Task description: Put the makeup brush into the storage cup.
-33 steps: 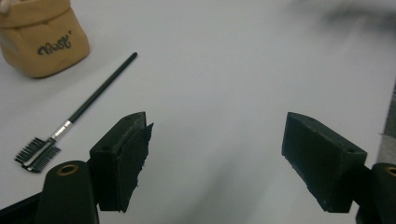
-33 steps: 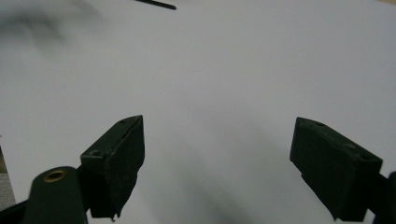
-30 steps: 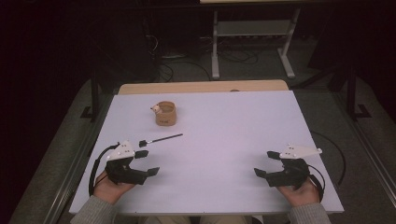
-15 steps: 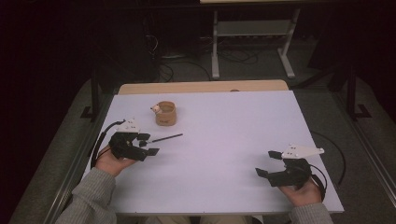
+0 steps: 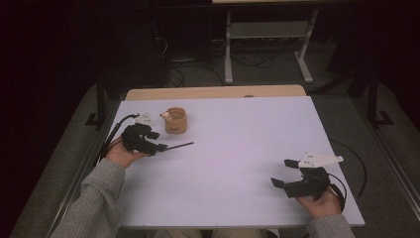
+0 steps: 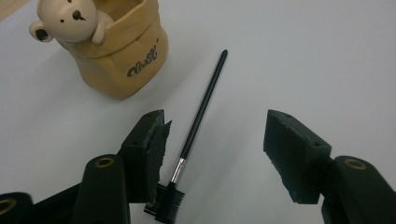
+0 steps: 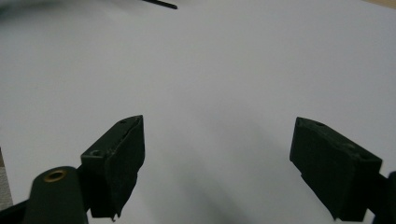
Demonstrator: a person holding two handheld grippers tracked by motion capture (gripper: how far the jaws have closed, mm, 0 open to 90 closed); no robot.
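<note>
1. Eyelash comb brush (image 6: 198, 119): a slim black wand with a thin tapered handle, a short silver metal ferrule and a small black comb head with fine teeth at one end.
2. It lies flat on the white table (image 5: 247, 139), just beside a tan ceramic sack-shaped cup (image 6: 122, 51) with a cream bear figure peeking over its rim; the two stand apart.
3. In the left gripper view the comb head sits low, close against one jaw, and the handle tip points away towards the cup's side.
4. Left gripper (image 6: 212, 140) hovers over the comb end; its jaws have just been closing, are partly open, and the wand lies between them, not pinched.
5. Right gripper (image 5: 286, 172) rests at the table's near right, well apart from the wand; its jaws stand wide open and hold nothing.
</note>
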